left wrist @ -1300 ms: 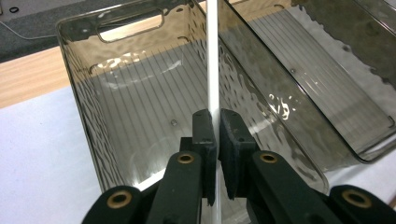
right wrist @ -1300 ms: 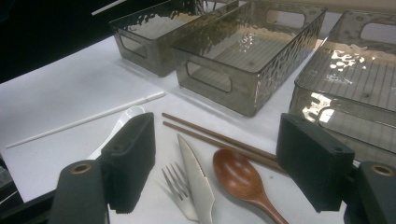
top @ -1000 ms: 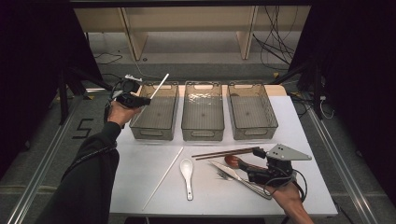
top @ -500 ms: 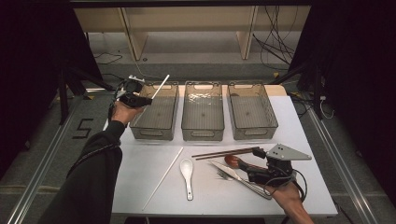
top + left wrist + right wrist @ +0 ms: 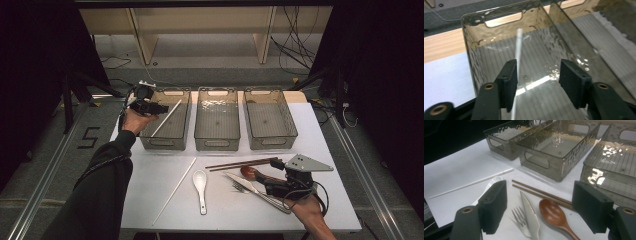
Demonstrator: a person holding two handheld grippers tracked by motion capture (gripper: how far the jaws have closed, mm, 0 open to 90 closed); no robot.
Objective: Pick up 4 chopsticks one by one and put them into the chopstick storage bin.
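My left gripper (image 5: 161, 107) hovers over the near-left corner of the left clear bin (image 5: 186, 107). Its jaws have just been opening and now stand apart. A white chopstick (image 5: 165, 119) slants loose inside that bin; in the left gripper view this chopstick (image 5: 518, 50) is blurred beside one pad and not pinched. At the table's right front, my right gripper (image 5: 265, 176) is open above a wooden spoon (image 5: 248, 171). The right gripper view shows the gripper (image 5: 540, 186) straddling the wooden spoon (image 5: 552, 213), a knife (image 5: 530, 215) and a fork (image 5: 520, 218).
A middle bin (image 5: 217, 145) and a right bin (image 5: 270, 142) stand beside the left one. On the white table (image 5: 325, 150) lie a second white chopstick (image 5: 175, 190), a white spoon (image 5: 201, 185) and a pair of brown chopsticks (image 5: 240, 164).
The left gripper's jaws have opened and let the white chopstick go; it stuck up above the bin before and now lies slanted inside it. The right gripper has not moved.
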